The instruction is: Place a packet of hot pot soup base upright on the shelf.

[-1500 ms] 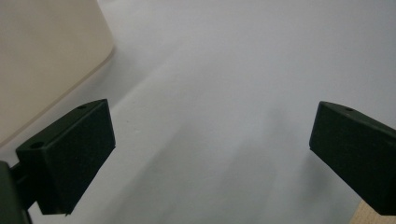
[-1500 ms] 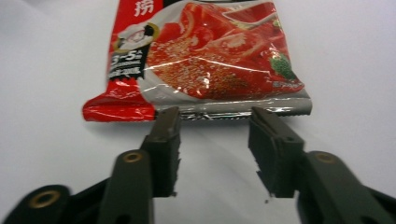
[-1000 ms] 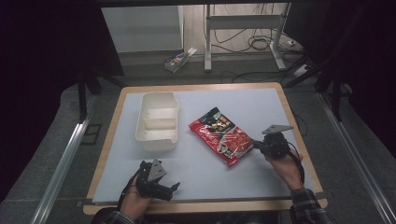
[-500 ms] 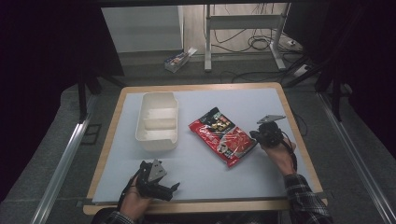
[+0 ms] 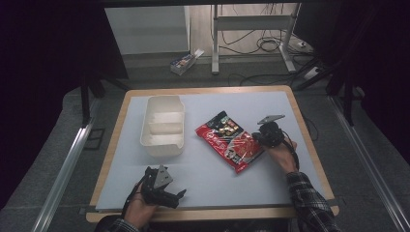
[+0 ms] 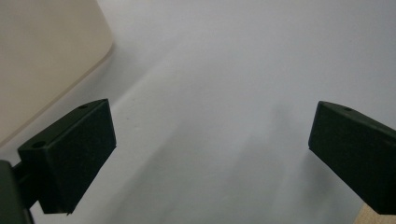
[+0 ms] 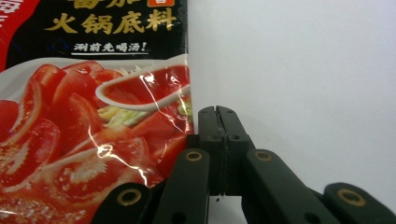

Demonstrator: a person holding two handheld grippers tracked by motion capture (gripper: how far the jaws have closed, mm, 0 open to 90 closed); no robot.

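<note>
Right gripper (image 5: 257, 138): jaws together, tips at packet edge, likely to nudge | left gripper (image 5: 178, 197): jaws apart, idle lower left | red sauce packet (image 5: 228, 140): centre-right, flat, beside white tray (image 5: 164, 126)

Wood-edged table (image 5: 114, 145) (grey-topped) with tray (image 5: 164, 126), sauce packet (image 5: 229, 140).

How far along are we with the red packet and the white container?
Nothing looks done: the white container holds nothing and the red packet lies flat on the table. In hand: the right gripper sits shut beside the packet's edge, apparently without pinching it. The left gripper waits open near the table's front. Grasping and any move remain.
</note>
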